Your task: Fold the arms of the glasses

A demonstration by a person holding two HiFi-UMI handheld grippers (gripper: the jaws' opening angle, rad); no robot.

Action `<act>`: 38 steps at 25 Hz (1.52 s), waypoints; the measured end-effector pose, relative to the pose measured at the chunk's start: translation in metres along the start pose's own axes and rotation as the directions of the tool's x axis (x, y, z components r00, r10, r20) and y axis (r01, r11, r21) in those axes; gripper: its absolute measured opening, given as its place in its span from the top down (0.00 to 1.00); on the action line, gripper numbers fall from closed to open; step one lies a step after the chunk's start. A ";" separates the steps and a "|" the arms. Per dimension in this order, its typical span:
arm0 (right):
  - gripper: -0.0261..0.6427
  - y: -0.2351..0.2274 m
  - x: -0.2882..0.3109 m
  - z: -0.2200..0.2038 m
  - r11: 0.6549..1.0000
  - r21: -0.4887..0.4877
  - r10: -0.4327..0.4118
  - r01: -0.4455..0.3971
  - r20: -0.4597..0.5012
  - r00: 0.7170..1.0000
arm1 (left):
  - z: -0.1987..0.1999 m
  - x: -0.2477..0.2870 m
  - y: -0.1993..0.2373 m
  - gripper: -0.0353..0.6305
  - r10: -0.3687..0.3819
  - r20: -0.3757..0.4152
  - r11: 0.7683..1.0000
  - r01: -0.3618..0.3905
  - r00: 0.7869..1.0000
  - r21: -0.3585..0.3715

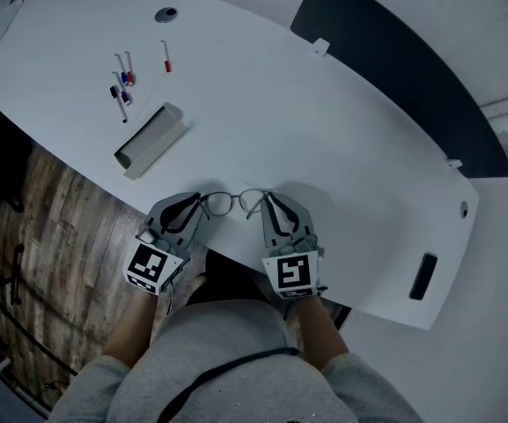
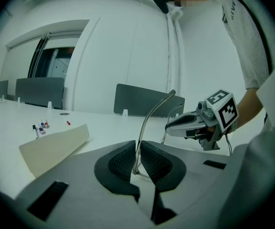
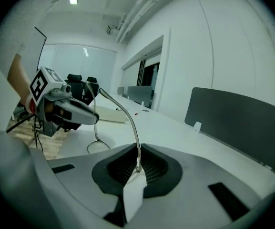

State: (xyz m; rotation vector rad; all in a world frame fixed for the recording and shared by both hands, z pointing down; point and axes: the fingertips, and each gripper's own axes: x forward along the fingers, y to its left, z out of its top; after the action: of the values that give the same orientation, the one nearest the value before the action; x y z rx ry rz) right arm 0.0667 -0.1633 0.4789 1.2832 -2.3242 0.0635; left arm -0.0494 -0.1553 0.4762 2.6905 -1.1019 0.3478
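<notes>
Thin metal-framed glasses (image 1: 234,203) hang over the near edge of the white table (image 1: 306,122), held between both grippers. My left gripper (image 1: 199,204) is shut on the left arm of the glasses. In the left gripper view that thin arm (image 2: 154,112) rises from between the dark pads (image 2: 124,162). My right gripper (image 1: 266,202) is shut on the right arm. In the right gripper view that arm (image 3: 131,120) curves up from the pads (image 3: 151,168), and a lens rim (image 3: 98,147) hangs below the left gripper (image 3: 96,119). Both arms stand out from the frame, unfolded.
An open grey box (image 1: 150,139) lies on the table behind the left gripper. Several pens (image 1: 121,82) and a red marker (image 1: 165,57) lie further back. A dark partition (image 1: 403,69) runs along the far right edge. Wooden floor (image 1: 33,227) shows at the left.
</notes>
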 end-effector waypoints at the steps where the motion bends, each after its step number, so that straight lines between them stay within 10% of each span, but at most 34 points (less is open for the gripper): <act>1: 0.91 0.001 0.001 0.000 0.999 -0.034 0.007 -0.007 -0.004 1.000 | 0.000 0.000 0.001 0.89 0.002 -0.001 1.000 -0.002 1.000 0.002; 13: 0.91 0.017 0.012 0.000 0.977 -0.208 0.032 -0.043 -0.058 0.998 | 0.005 -0.002 0.007 0.89 0.002 0.019 0.999 -0.001 1.000 -0.033; 38: 0.91 0.070 0.019 -0.021 0.753 -0.637 0.085 -0.168 -0.159 0.984 | -0.002 -0.014 0.012 0.89 0.005 0.024 0.999 -0.005 1.000 -0.039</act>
State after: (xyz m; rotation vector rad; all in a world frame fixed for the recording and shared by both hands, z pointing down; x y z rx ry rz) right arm 0.0099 -0.1334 0.5183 0.7369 -2.0376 -0.5648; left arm -0.0672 -0.1539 0.4751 2.6654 -1.1105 0.2931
